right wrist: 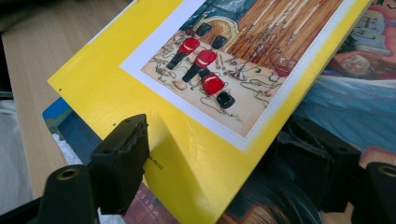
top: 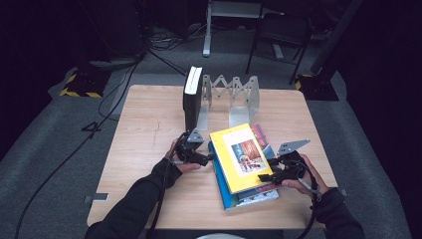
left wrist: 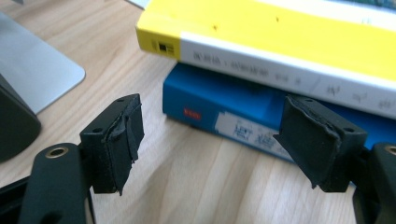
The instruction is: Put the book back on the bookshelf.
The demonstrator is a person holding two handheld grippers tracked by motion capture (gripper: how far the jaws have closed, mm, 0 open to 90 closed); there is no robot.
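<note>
A yellow book [top: 239, 154] with a picture of red-coated guards lies askew on top of a blue-spined book [top: 220, 186]. My right gripper [top: 265, 176] is shut on its near right corner: one pad [right wrist: 123, 161] rests on the yellow cover [right wrist: 116, 93], the other [right wrist: 317, 158] sits under its edge. My left gripper [top: 208, 157] stands open on the stack's left side. In the left gripper view its gripper [left wrist: 210, 140] faces the spines of the yellow book [left wrist: 280, 28] and the blue book [left wrist: 219, 102], with bare wood between the pads.
A thick black book [top: 191, 107] stands upright against a folding metal book rack [top: 239, 99] at the table's far middle. The rack's base plate [left wrist: 32, 70] lies to the left of my left gripper. A painted cover [right wrist: 355, 107] shows under the yellow book.
</note>
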